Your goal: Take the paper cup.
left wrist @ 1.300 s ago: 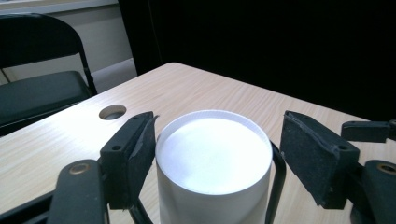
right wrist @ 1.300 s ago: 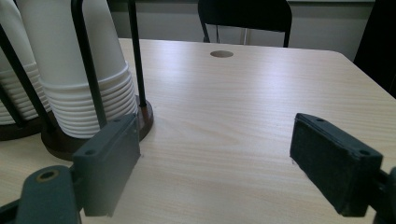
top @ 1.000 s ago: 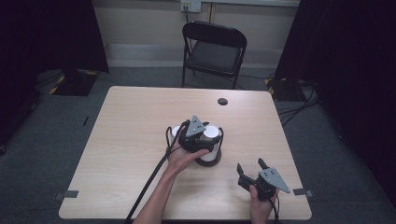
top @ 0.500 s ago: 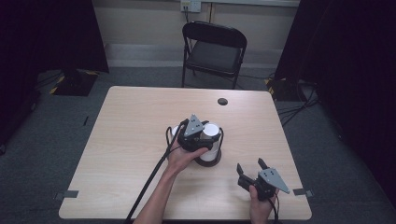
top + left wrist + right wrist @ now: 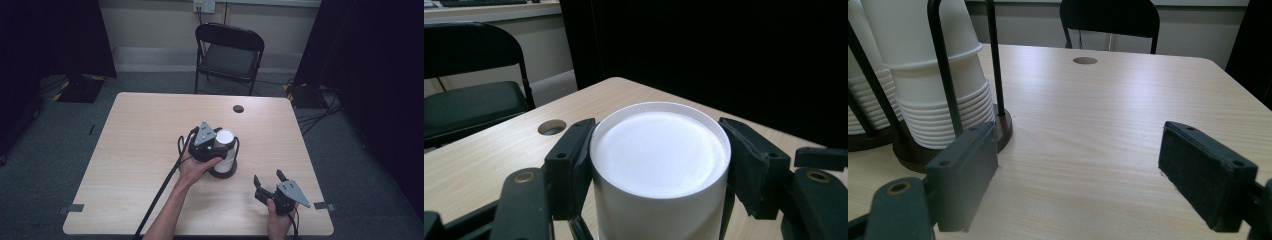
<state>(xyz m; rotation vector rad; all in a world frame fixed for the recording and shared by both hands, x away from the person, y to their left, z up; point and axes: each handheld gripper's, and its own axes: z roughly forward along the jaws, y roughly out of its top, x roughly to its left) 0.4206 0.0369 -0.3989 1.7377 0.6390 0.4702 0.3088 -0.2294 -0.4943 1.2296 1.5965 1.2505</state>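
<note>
- A pale wooden worktop (image 5: 130,150) is seen from above, with a person's forearms coming in from its near edge.
- Near the middle of the worktop, a little toward the right edge, stands a cup holder (image 5: 223,170): a dark round base with thin black upright rods around stacks of white paper cups.
- The left tool (image 5: 216,148) sits at the top of one stack. In the left gripper view its two black jaws have just been closing, and they now press on opposite sides of the top cup (image 5: 660,165), which stands upside down with its flat bottom facing up.
- The right tool (image 5: 268,181) rests near the near right corner of the worktop, well apart from the holder. In the right gripper view its jaws stand wide apart with nothing between them; the cup stack (image 5: 933,75) and the holder's base show beyond its left jaw.
- A small round hole (image 5: 238,108) lies toward the far edge of the worktop, and a black folding chair (image 5: 229,52) stands beyond it.
- Judged step: the grasp on the top cup looks complete, and the lift has not begun.
- The next move likely calls for a straight upward pull between the rods, so that the cup beneath stays behind.
</note>
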